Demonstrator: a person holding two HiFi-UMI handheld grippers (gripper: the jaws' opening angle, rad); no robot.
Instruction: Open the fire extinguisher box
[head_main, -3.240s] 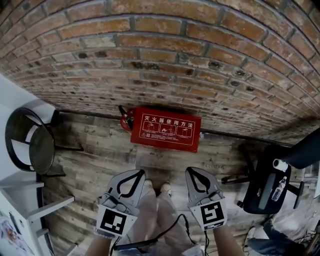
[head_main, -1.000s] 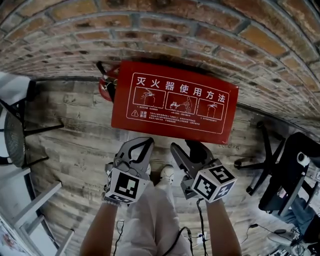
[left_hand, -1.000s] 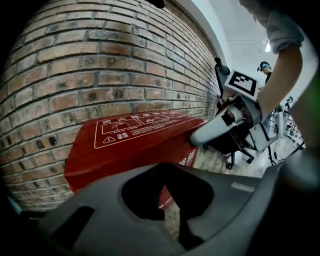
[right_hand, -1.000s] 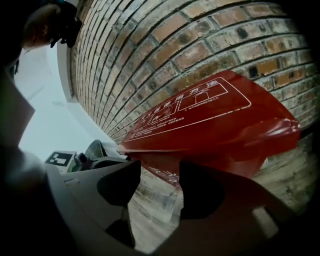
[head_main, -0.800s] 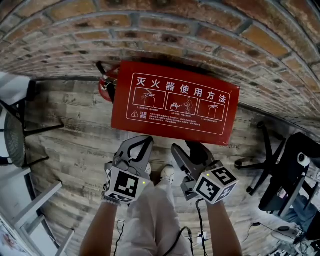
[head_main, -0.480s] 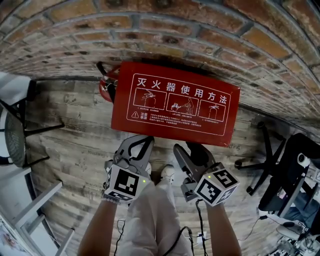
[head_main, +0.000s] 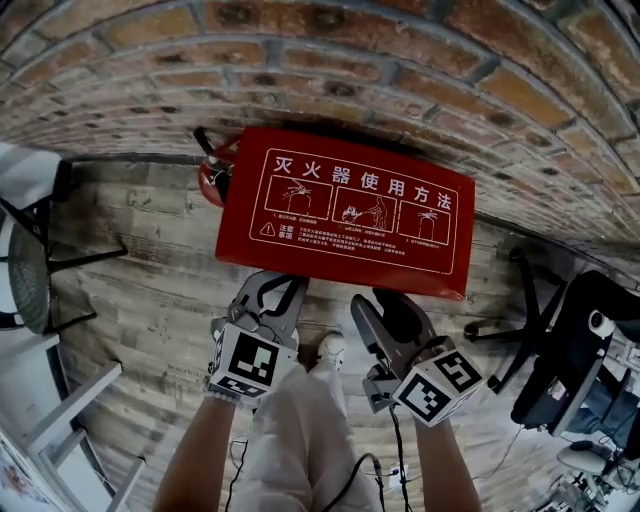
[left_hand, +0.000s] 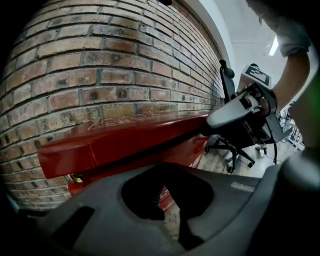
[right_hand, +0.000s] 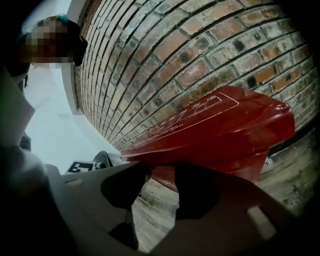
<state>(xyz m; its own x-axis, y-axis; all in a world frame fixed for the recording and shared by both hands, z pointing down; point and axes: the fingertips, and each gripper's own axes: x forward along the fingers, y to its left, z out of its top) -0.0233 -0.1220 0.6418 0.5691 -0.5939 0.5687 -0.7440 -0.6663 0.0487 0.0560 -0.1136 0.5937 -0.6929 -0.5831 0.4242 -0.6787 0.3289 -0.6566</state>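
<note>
The red fire extinguisher box stands on the floor against the brick wall, its lid (head_main: 345, 210) printed with white instruction pictures. My left gripper (head_main: 272, 283) and right gripper (head_main: 385, 300) both reach under the lid's front edge. In the left gripper view the lid (left_hand: 125, 140) sits lifted, with a dark gap over the box body. The right gripper's jaws have just been closing; floor shows in the gap between them and nothing is clamped. In the right gripper view the lid edge (right_hand: 215, 125) lies across the fingertips. The left gripper's jaws also show a gap.
A red extinguisher (head_main: 212, 175) stands at the box's left end. The brick wall (head_main: 330, 60) rises right behind. An office chair (head_main: 570, 360) is at the right, a black round chair (head_main: 25, 270) and a white shelf (head_main: 70, 410) at the left. My shoes (head_main: 330, 350) are between the grippers.
Three seconds ago the box was farther off; both grippers have since come to its front edge. In the last second the right gripper rose and the lid's front edge lifted slightly.
</note>
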